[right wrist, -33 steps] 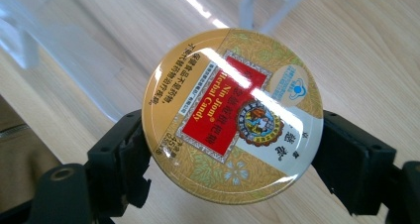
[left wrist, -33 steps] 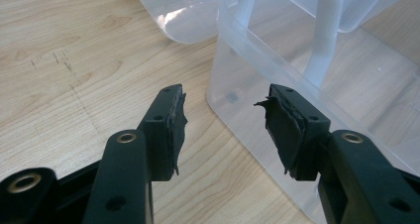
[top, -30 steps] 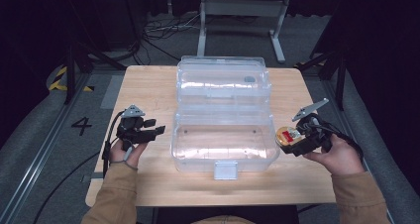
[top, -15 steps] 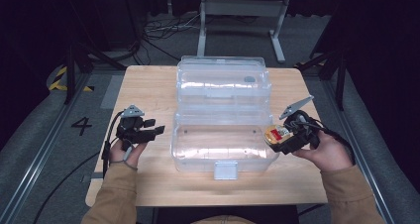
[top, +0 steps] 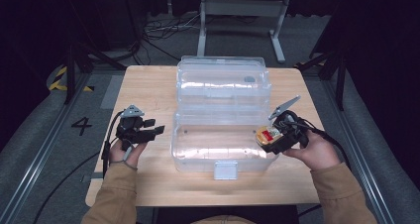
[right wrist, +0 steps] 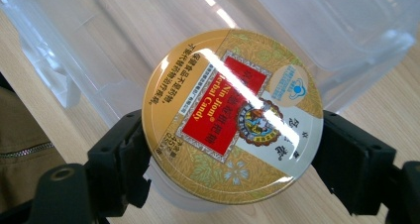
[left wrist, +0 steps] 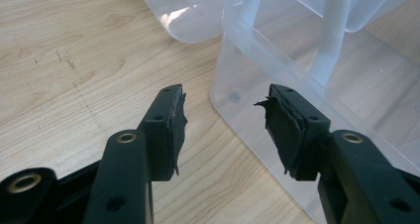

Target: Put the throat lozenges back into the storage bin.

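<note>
Clear plastic box point(top: 223, 115) sits mid-table on the wooden table point(top: 148, 85), lid flipped open toward the far edge, front latch facing the person. High view: right gripper point(top: 273, 137) is at the box's right end, over its rim, jaws clamped on a round candy tin point(top: 268, 134) (gold lid, red label, held face-up). Left gripper point(top: 148, 130) is just beside the box's left wall, apart from it, jaws spread with nothing between them. Both hands come in from the bottom edge in tan sleeves.

Left gripper view: jaws stand apart, pads point(left wrist: 277, 127) look torn and ragged at the edges. Between and beyond them, the box's near corner point(left wrist: 257, 85) and bare wood. No contact with the box that I can see.

Right gripper view: tin point(right wrist: 233, 115) held across its width, one jaw on each side of the rim. Label reads "Nin Jiom Herbal Candy". Glare streak across the lid. Below it, the box's transparent wall and inner compartments point(right wrist: 89, 60); tin sits above the rim, partly over the box (whether it touches the plastic I can't tell).
</note>
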The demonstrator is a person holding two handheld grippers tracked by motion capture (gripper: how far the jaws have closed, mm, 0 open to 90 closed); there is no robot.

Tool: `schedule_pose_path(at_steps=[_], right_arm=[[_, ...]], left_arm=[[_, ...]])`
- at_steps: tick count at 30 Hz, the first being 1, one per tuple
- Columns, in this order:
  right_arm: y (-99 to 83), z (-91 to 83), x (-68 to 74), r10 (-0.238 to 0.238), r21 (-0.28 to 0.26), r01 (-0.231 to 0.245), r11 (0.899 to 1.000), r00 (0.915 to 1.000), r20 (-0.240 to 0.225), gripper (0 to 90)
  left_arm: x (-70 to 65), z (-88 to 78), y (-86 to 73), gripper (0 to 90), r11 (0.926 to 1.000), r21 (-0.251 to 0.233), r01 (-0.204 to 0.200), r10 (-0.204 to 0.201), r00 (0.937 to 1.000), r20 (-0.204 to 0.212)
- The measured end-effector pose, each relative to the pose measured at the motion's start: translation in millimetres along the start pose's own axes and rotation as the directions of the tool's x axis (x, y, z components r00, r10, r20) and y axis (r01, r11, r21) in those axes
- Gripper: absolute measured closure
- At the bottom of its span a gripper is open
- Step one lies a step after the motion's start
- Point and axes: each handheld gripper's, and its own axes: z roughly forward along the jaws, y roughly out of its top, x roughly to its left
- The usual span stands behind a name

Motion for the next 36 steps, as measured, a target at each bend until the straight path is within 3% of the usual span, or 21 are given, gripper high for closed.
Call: schedule_pose_path(at_steps=[19,36], right_arm=[[10.4,35.9,7.9,-0.001,0.106,0.001,0.994,1.0,-0.004,20.7],[14.7,60.4,8.5,0.092,0.19,-0.091,0.978,0.9958,0.003,20.6]], left_arm=[[0.9,-0.1,-0.3,49.7,1.0,0.002,-0.002,0.002,1.0,0.0],[1.0,-0.7,-0.3,49.7,1.0,-0.002,-0.001,0.001,1.0,-0.002]])
